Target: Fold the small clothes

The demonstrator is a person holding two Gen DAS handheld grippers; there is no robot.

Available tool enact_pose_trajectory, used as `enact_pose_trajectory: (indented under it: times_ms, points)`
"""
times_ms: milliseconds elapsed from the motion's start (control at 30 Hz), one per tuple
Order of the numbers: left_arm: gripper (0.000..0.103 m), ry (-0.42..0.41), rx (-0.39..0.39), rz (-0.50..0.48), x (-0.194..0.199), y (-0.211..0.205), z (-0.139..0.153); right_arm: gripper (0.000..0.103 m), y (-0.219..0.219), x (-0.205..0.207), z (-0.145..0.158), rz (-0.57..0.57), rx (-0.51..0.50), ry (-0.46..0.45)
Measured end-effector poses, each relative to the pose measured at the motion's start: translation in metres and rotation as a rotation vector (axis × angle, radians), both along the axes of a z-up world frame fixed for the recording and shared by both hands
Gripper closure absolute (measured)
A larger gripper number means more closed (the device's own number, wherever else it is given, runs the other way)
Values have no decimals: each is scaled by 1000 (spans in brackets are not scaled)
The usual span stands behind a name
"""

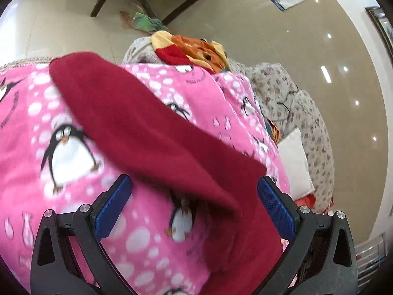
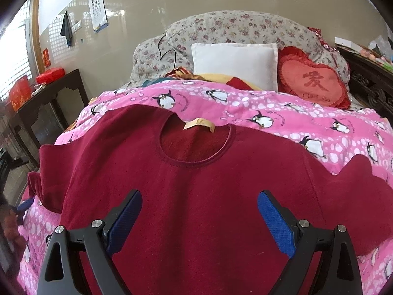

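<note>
A dark red shirt (image 2: 196,184) lies spread flat on the pink penguin blanket (image 2: 270,103), neck hole and tan label (image 2: 199,124) toward the pillows. My right gripper (image 2: 199,205) is open above the shirt's chest, holding nothing. In the left wrist view a red sleeve (image 1: 147,127) runs diagonally across the blanket (image 1: 61,147). My left gripper (image 1: 194,191) is open, its blue pads either side of the sleeve's near part, not closed on it.
A white pillow (image 2: 233,64), a red heart cushion (image 2: 312,81) and a floral quilt (image 2: 233,27) lie at the bed head. A dark wooden table (image 2: 49,98) with red boxes stands left. Colourful folded clothes (image 1: 194,49) lie beyond the blanket.
</note>
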State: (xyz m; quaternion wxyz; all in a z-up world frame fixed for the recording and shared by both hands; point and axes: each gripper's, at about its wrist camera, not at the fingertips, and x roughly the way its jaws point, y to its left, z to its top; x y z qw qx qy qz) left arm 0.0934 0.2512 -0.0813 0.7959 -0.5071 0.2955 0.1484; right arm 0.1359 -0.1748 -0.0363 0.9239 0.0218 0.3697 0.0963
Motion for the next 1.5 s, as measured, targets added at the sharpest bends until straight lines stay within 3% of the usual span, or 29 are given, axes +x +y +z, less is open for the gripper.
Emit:
enact_pose_trajectory:
  times_ms: [33,100,167,233,300,333,467,567,633,700,800,833,933,1000,1133,1200,1333,1400,1500]
  points:
    - [2,-6,-9,1,3,4,-2,9,0,0,0,-1,2,1]
    - [16,-3,-7,-4,12,11,-10,9,-1,0,-1,-3,7,2]
    - [60,7,-2,-15,18,16,-18,9,-3,0,-1,-4,11,3]
    - [78,-15,-31,-22,16,23,-22,9,-5,0,-1,-10,17,3]
    - [85,-43,-4,3,6,25,-11,9,-9,1,1,-18,25,0]
    - [86,-68,57,14,0,20,4,9,-13,1,3,-23,28,-4]
    - [86,-192,316,-48,-7,-23,75,9,-31,-2,17,-66,41,-39]
    - [86,-310,474,-210,-3,-85,123,9,-57,-7,35,-121,73,-87]
    - [86,-385,576,-391,0,-149,140,9,-76,-11,46,-165,96,-112]
    - [86,-413,582,-545,6,-199,130,9,-97,-16,57,-216,117,-135]
    - [86,-330,447,-793,29,-257,78,9,-119,-20,65,-266,131,-142]
    - [83,-298,411,-836,34,-264,63,9,-124,-21,66,-278,137,-144]
    - [59,-168,331,-980,47,-273,17,9,-125,-23,63,-262,168,-134]
    - [56,-189,332,-968,36,-265,24,9,-117,-19,56,-203,195,-97]
    - [14,-301,386,-862,0,-221,59,9,-82,-16,47,-42,212,-51]
    - [13,-320,432,-754,-15,-192,68,9,-60,-20,48,56,196,-47]
    - [13,-192,541,-514,-14,-148,53,9,6,-34,52,274,77,-55]
    - [13,-144,516,-450,-13,-124,42,9,36,-45,48,359,-9,-86]
    - [13,-140,377,-367,-14,-91,21,9,81,-55,31,465,-191,-113]
